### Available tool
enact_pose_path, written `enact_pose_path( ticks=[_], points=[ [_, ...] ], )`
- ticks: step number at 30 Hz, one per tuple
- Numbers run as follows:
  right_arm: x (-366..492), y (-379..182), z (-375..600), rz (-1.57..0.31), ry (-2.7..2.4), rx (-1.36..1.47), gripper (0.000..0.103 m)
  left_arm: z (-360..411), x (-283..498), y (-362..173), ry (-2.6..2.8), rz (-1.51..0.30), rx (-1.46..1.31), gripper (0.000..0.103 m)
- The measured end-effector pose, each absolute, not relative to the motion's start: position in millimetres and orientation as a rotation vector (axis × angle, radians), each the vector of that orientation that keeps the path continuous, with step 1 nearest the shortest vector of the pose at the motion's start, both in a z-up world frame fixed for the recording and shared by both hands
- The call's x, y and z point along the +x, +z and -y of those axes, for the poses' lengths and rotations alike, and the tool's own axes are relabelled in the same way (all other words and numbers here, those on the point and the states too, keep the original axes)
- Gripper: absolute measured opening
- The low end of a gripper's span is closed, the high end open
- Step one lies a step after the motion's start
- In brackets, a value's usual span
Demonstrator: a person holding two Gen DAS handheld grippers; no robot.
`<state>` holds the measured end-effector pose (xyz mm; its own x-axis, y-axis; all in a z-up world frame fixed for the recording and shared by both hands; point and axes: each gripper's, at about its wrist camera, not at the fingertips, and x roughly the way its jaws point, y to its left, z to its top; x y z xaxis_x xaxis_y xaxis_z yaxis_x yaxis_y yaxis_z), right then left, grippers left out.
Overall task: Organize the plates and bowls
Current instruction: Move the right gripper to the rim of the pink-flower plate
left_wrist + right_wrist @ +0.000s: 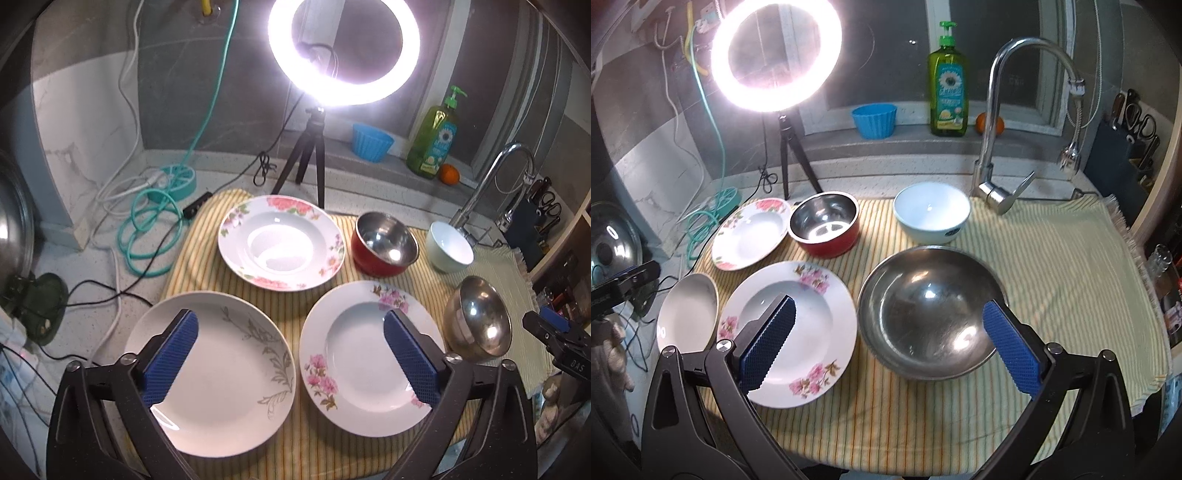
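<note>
Three plates lie on a striped cloth [306, 439]: a grey-leaf plate [221, 373] front left, a pink-flower plate [365, 354] front middle, and a red-flower plate [280, 242] behind. A red steel-lined bowl [386, 243], a white bowl [448, 245] and a steel bowl [478, 317] stand to the right. My left gripper [291, 354] is open and empty above the two front plates. My right gripper [890, 343] is open and empty, over the steel bowl [931, 310] and the pink-flower plate [812, 314].
A ring light on a tripod [343, 51] stands behind the cloth. Cables [147, 229] lie at the left. A faucet [997, 122], a soap bottle [947, 81], a blue cup [874, 115] and an orange [988, 123] are at the back. A knife block [1126, 147] is far right.
</note>
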<state>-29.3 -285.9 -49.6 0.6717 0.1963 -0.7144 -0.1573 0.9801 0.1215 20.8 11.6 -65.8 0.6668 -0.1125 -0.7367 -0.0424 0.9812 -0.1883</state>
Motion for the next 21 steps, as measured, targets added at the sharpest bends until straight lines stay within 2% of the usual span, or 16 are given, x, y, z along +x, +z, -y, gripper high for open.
enact_pose_path(
  ticks=[3,7,8,10,12,15,17,21],
  points=[
    [-35.8,-59.8,284.5,-0.850,0.251,0.080,0.101,-11.8,23.1,-77.7,-0.073,-0.875,-0.216,0.085],
    [-37.9,-79.2,283.3,-0.941,0.312,0.117,0.080,-11.0,29.5,-92.1,-0.124,-0.925,-0.239,0.067],
    [-37.7,-84.3,283.3,-0.965,0.324,0.132,0.077,-11.1,31.9,-95.4,-0.140,-0.937,-0.244,0.064],
    [-37.2,-95.3,283.8,-1.012,0.343,0.168,0.066,-11.4,36.7,-101.2,-0.172,-0.961,-0.256,0.057],
    [-36.8,-105.3,283.7,-1.043,0.356,0.196,0.059,-11.1,41.9,-106.8,-0.199,-0.982,-0.269,0.052],
    [-33.8,-120.1,283.9,-1.088,0.370,0.248,0.057,-9.2,51.3,-116.8,-0.228,-1.018,-0.274,0.046],
    [-31.8,-128.4,284.7,-1.111,0.380,0.286,0.052,-8.1,57.2,-121.9,-0.250,-1.037,-0.278,0.040],
    [-27.0,-138.8,282.6,-1.136,0.392,0.322,0.048,-5.7,68.8,-128.5,-0.270,-1.065,-0.257,0.035]
  ],
)
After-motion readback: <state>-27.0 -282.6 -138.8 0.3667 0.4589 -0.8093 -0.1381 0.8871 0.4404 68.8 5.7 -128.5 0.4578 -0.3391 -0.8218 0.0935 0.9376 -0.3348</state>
